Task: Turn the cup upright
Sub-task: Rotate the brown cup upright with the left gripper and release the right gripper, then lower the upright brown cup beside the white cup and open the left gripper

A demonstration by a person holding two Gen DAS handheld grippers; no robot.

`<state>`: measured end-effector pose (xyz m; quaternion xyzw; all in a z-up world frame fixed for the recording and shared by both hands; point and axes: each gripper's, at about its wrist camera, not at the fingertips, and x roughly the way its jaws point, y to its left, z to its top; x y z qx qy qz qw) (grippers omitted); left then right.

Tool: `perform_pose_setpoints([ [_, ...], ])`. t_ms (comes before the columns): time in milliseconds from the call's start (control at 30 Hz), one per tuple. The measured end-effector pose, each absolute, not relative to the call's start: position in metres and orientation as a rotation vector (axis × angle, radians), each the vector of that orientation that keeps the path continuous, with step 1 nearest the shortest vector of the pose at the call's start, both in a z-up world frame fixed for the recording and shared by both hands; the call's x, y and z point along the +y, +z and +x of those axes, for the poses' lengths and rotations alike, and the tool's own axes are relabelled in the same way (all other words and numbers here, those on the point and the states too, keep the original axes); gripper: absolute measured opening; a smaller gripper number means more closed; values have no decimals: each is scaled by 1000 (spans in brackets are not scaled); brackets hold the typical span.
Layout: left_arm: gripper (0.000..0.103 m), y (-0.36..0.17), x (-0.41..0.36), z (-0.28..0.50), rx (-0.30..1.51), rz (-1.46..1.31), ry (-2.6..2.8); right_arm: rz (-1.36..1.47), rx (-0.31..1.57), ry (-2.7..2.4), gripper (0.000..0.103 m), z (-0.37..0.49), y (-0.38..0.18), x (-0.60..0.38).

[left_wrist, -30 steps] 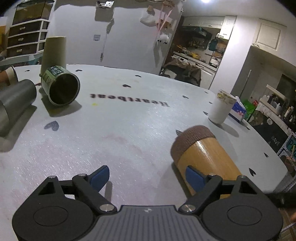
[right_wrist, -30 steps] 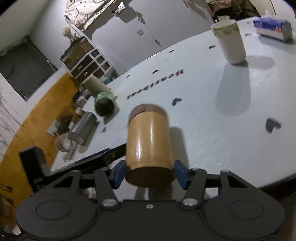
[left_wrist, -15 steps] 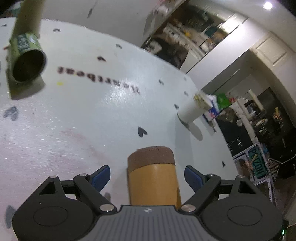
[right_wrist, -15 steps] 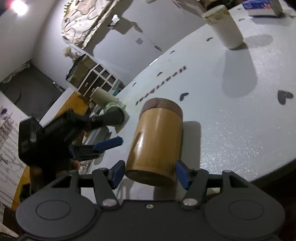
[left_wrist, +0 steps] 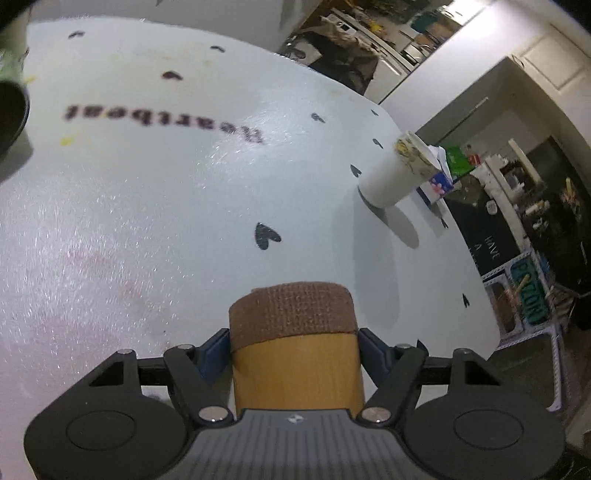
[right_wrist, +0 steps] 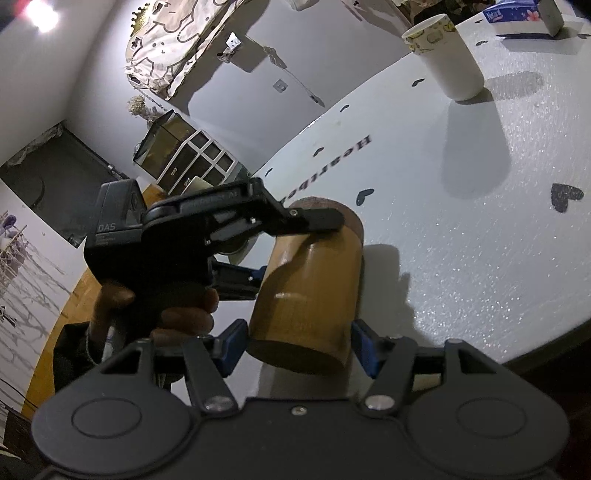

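The cup is a tan wooden cylinder (left_wrist: pixel 295 365) with a brown fabric band (left_wrist: pixel 291 308) round its far end. It lies on its side on the white table (left_wrist: pixel 147 206). My left gripper (left_wrist: pixel 293 349) is shut on the cup, blue pads pressed on both sides near the band. In the right wrist view the cup (right_wrist: pixel 314 284) lies between the fingers of my right gripper (right_wrist: pixel 299 345), which grips its near flat end. The left gripper (right_wrist: pixel 258 240) clamps the cup across its top and underside there.
A white paper cup (left_wrist: pixel 399 173) stands upright at the far right, also in the right wrist view (right_wrist: pixel 447 62). A tissue box (right_wrist: pixel 517 13) lies behind it. A dark can mouth (left_wrist: pixel 9 114) shows at the left edge. The table's edge (right_wrist: pixel 535 347) is close on the right.
My left gripper has moved in over the cup and closed on it near the brown band. The right gripper has stayed on the cup's flat end.
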<state>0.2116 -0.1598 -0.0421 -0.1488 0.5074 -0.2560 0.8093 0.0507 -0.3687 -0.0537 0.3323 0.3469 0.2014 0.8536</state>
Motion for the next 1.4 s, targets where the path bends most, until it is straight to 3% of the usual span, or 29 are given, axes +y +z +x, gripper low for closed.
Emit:
perform_pose_setpoints([
  [200, 72, -6, -180, 204, 907, -160, -544, 654, 685, 369, 64, 42, -49, -377],
  [633, 72, 24, -264, 256, 574, 105, -408, 432, 425, 106, 94, 11, -28, -410],
  [1233, 73, 6, -320, 311, 551, 127, -376, 344, 408, 52, 95, -3, -38, -422],
  [1400, 91, 11, -311, 306, 543, 90, -373, 346, 417, 48, 95, -1, -39, -422],
])
